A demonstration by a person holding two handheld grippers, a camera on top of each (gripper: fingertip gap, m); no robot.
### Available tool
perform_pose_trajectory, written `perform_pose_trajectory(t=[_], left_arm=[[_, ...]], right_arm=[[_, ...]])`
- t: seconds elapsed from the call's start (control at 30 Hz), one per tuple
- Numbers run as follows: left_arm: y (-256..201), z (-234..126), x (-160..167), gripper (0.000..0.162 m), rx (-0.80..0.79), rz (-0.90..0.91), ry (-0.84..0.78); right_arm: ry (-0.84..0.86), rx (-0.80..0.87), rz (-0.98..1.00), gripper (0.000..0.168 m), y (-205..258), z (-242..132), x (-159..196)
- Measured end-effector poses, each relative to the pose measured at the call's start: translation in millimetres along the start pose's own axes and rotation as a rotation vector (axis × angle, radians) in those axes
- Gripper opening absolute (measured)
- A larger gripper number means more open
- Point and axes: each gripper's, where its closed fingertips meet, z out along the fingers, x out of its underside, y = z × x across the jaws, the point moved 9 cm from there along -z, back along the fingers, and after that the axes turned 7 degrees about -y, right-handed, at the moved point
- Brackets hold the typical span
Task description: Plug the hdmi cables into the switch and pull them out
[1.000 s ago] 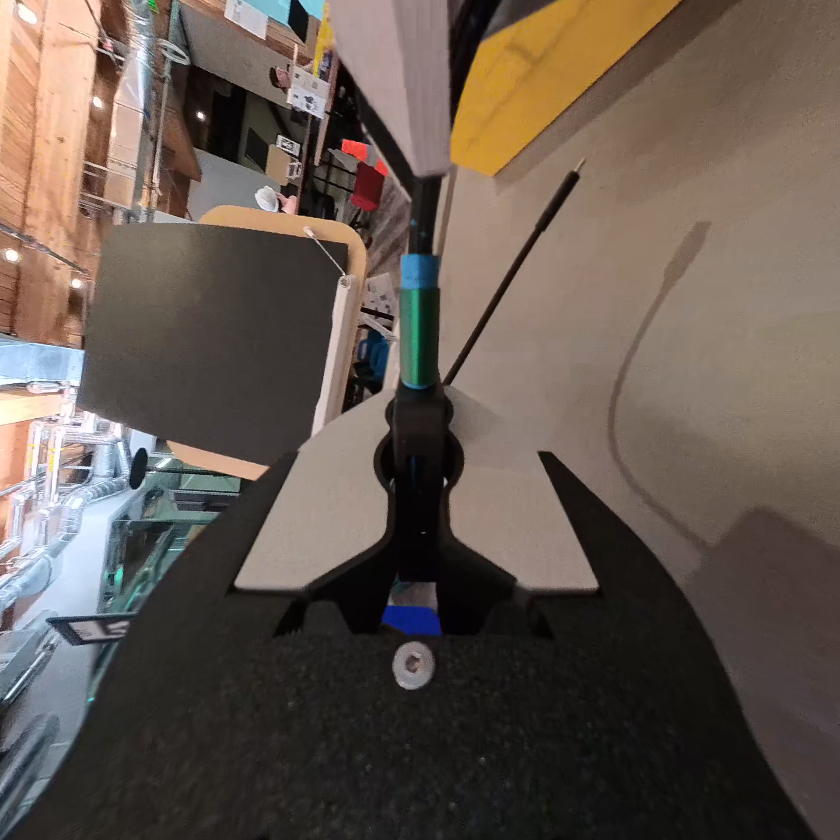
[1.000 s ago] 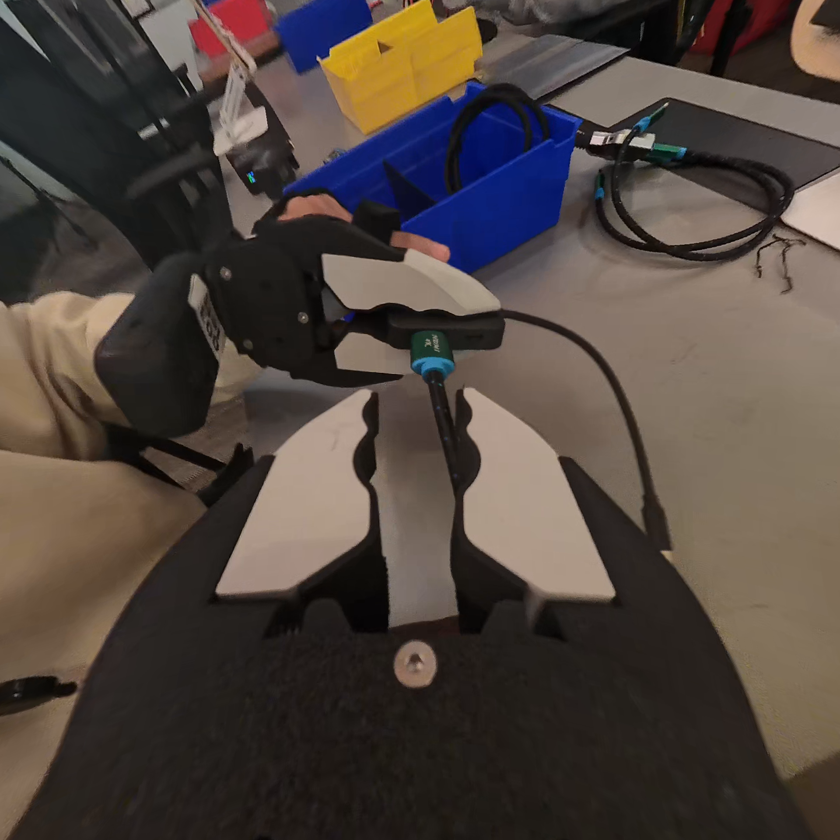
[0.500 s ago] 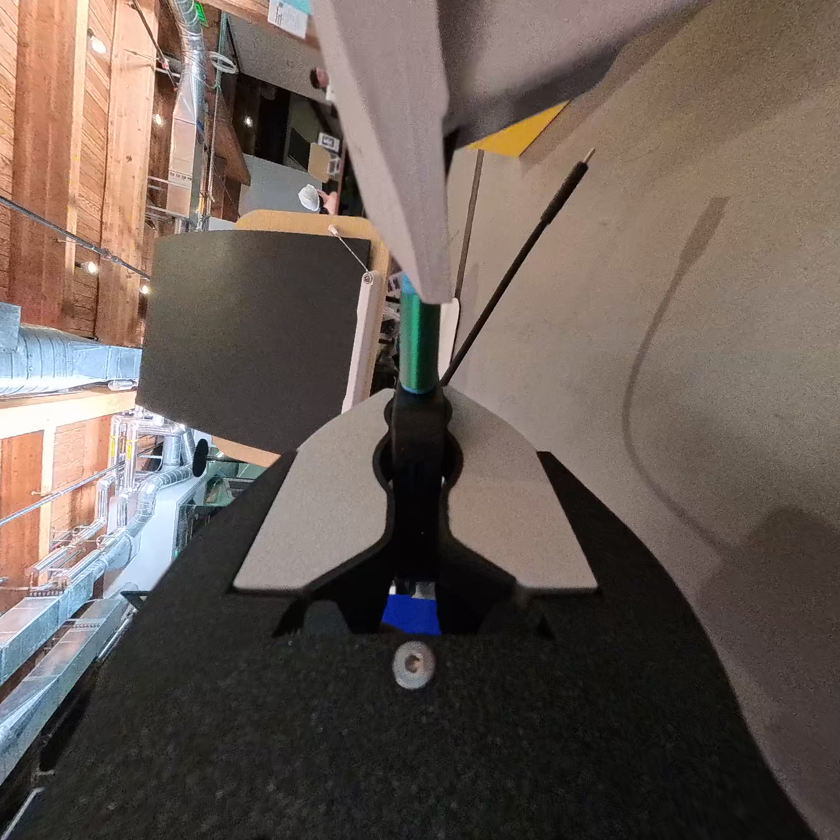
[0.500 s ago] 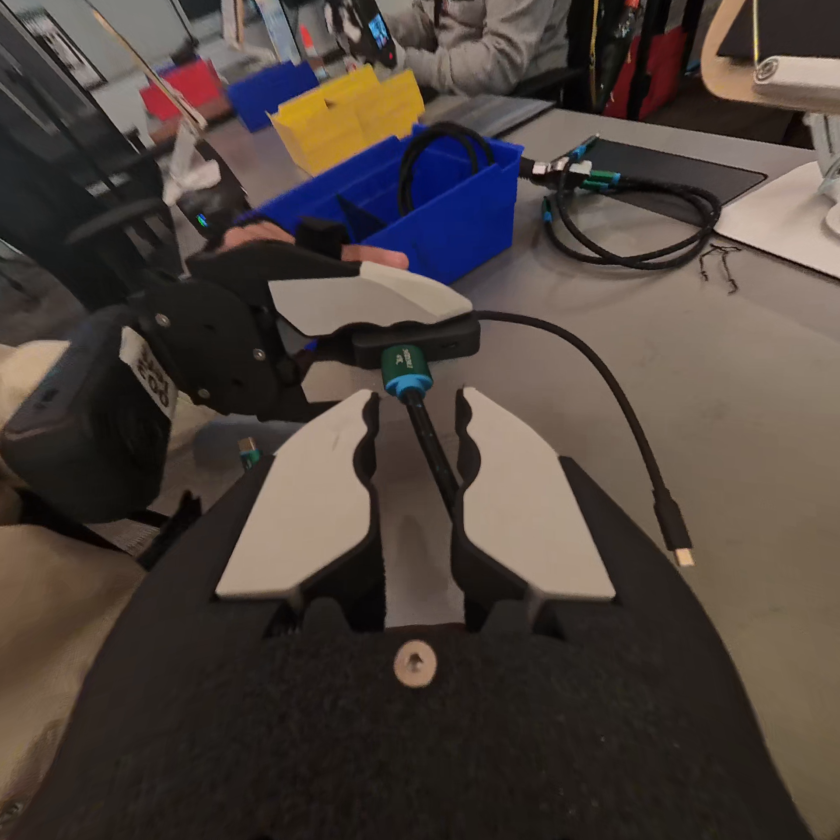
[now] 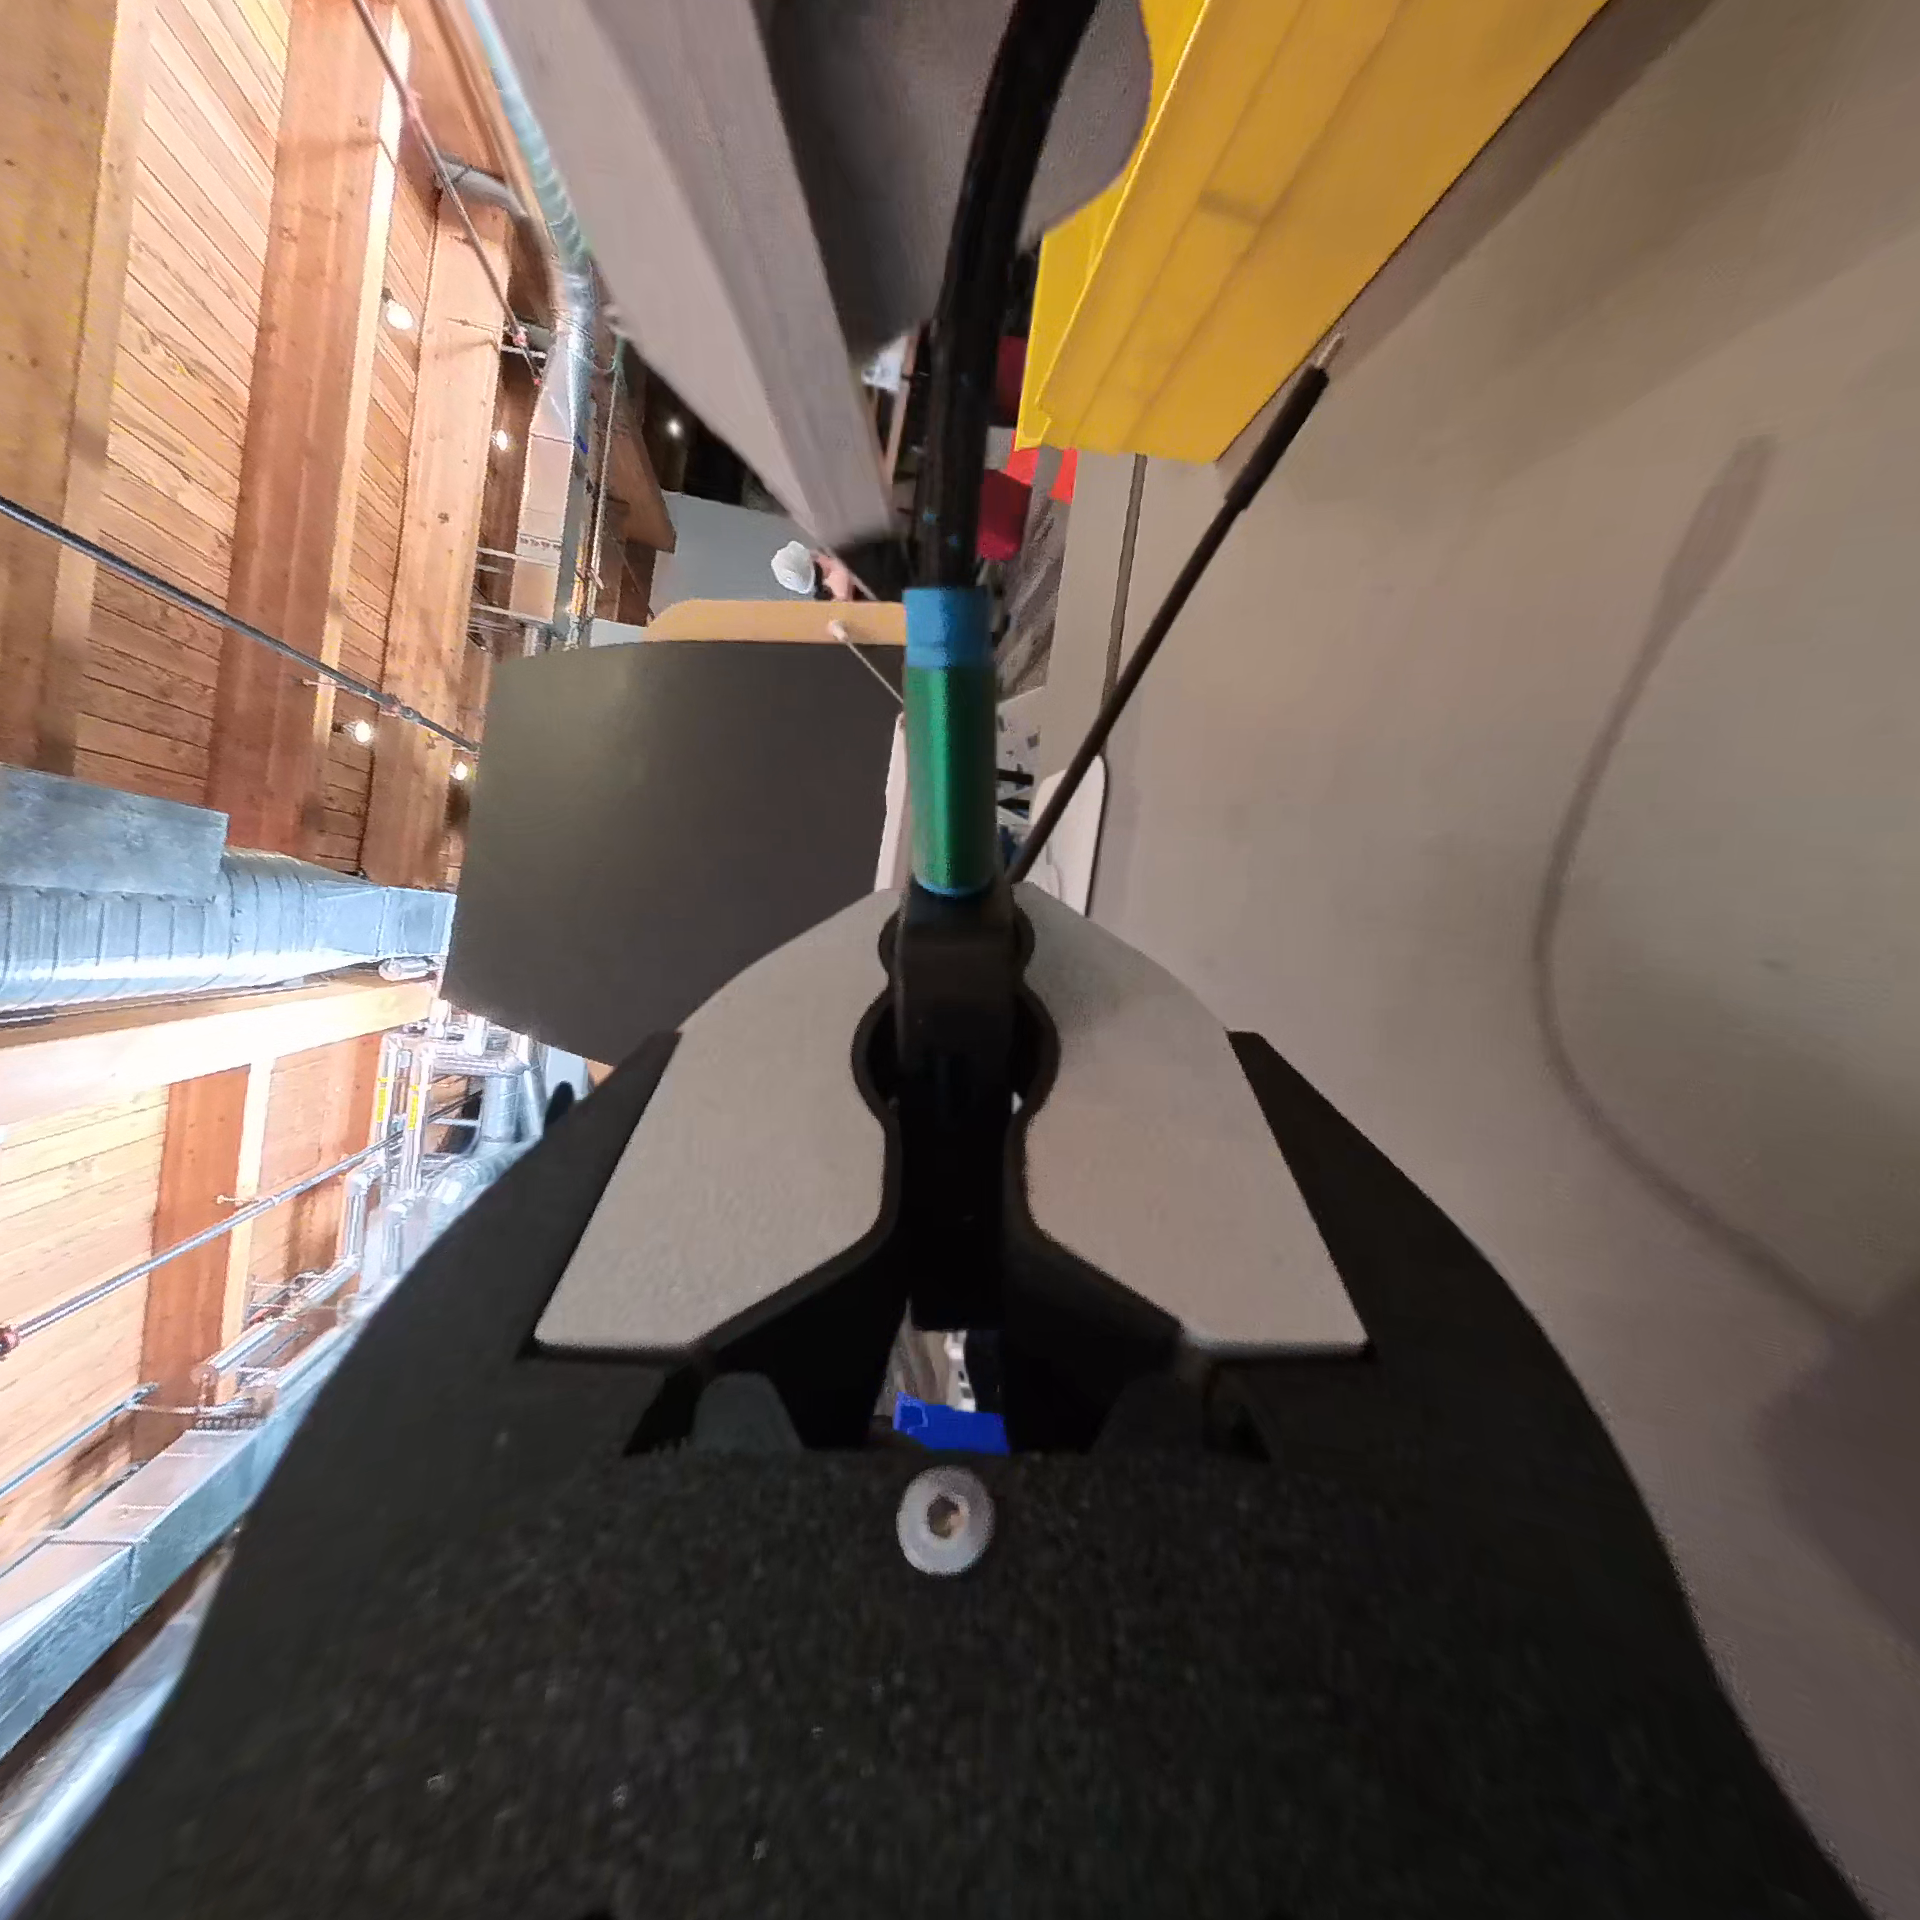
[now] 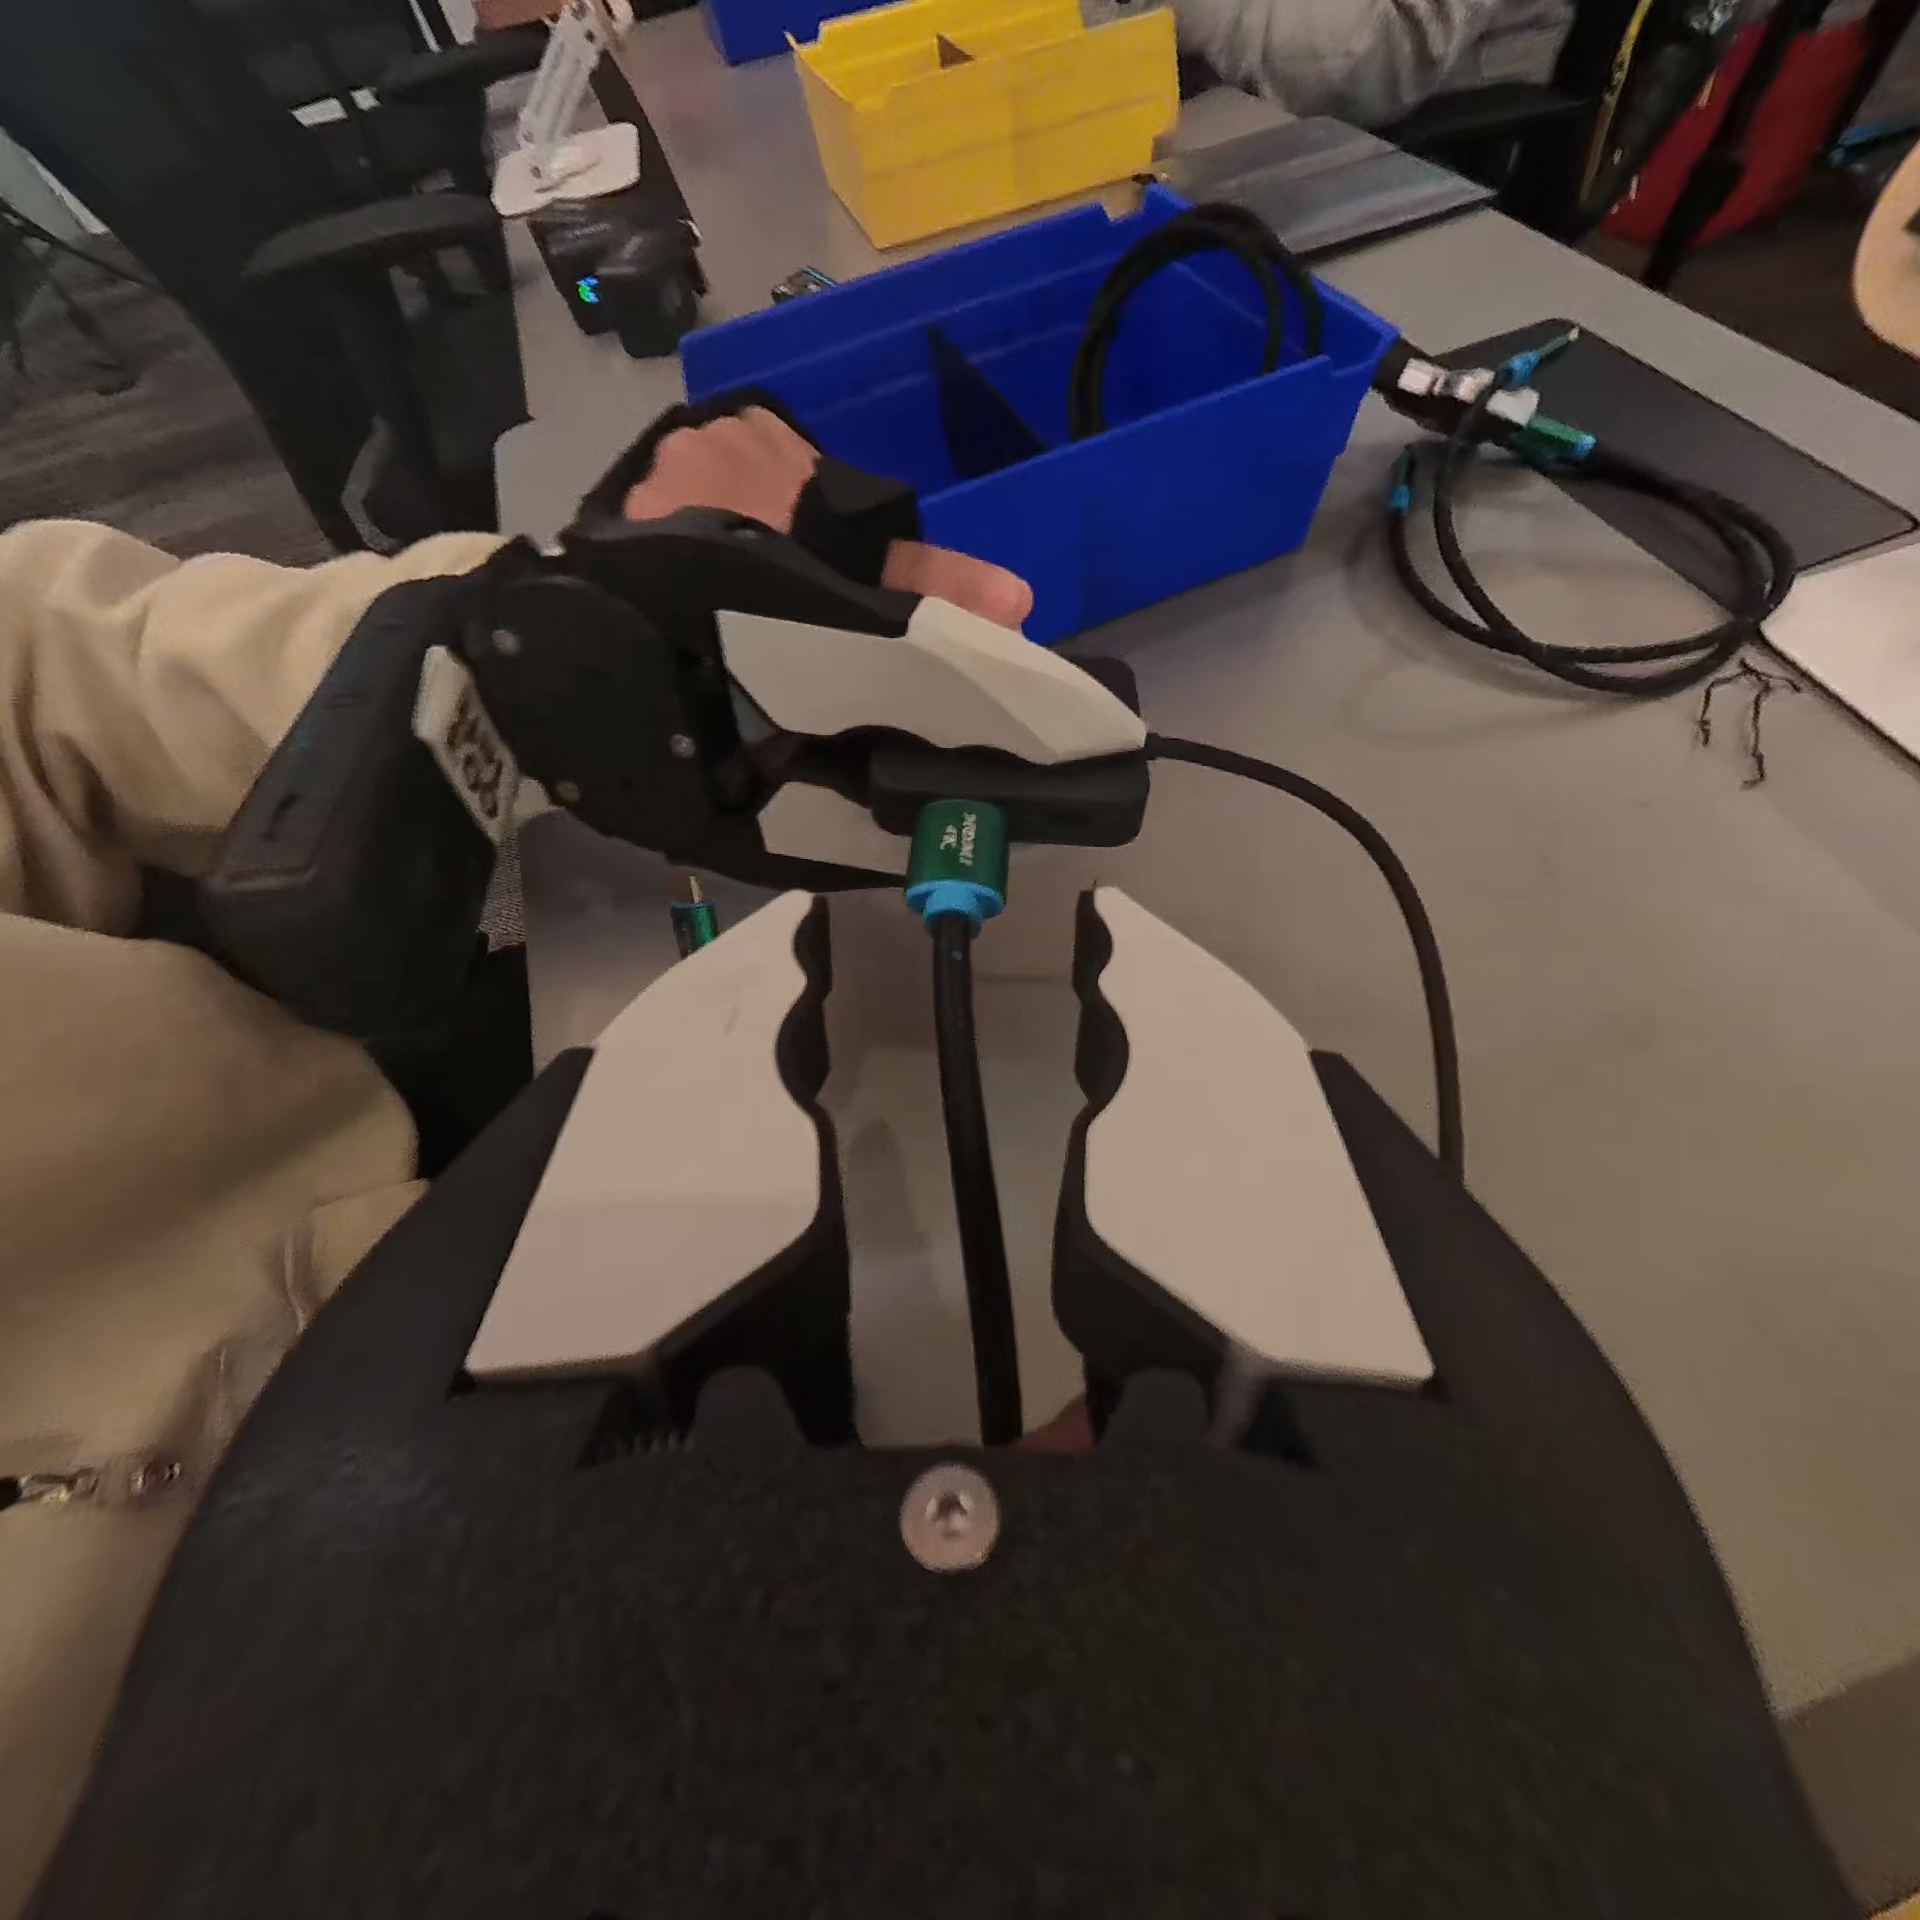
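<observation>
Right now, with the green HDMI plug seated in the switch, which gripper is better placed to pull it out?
Right. The right gripper is open with the cable running between its fingers, just behind the green plug. The left gripper is shut on the switch, bracing it.

I count two bins, one blue bin [image 6: 1132, 488] and one yellow bin [image 6: 987, 125]; three HDMI cables, one cable in the switch [image 6: 971, 1122], one coiled cable in the bin [image 6: 1195, 301], one cable on the table [image 6: 1590, 582]; one switch [image 6: 1013, 795].

The switch [image 6: 1013, 795] sits before the bin [image 6: 1122, 499] on the table [image 6: 1610, 935], coiled cable [image 6: 1590, 561] to its right.
</observation>
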Motion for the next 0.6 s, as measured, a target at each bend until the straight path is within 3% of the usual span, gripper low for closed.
perform_pose_trajectory(t=[0.17,0.3,0.53,0.57,0.6], left_arm=[[-1.7,1.4,-2.8,0.014,-0.01,0.012,0.013],[-3.1,3.4,-5.2,0.014,-0.007,0.005,0.022],[-3.2,2.7,-1.7,0.015,0.025,-0.04,0.017],[-3.3,3.7,6.2,0.015,0.021,-0.029,0.074],[-2.0,3.0,20.9,0.014,0.013,-0.031,0.135]], right_arm=[[0.058,0.006,0.019,0.041,2.8,14.9,3.3],[0.056,0.035,-0.021,0.02,4.7,15.4,1.4],[0.062,0.097,-0.059,0.019,5.4,8.7,1.5],[0.042,0.075,-0.075,0.0,8.5,2.6,-0.9],[0.043,0.112,-0.055,0.0,3.9,-5.7,-2.1]])
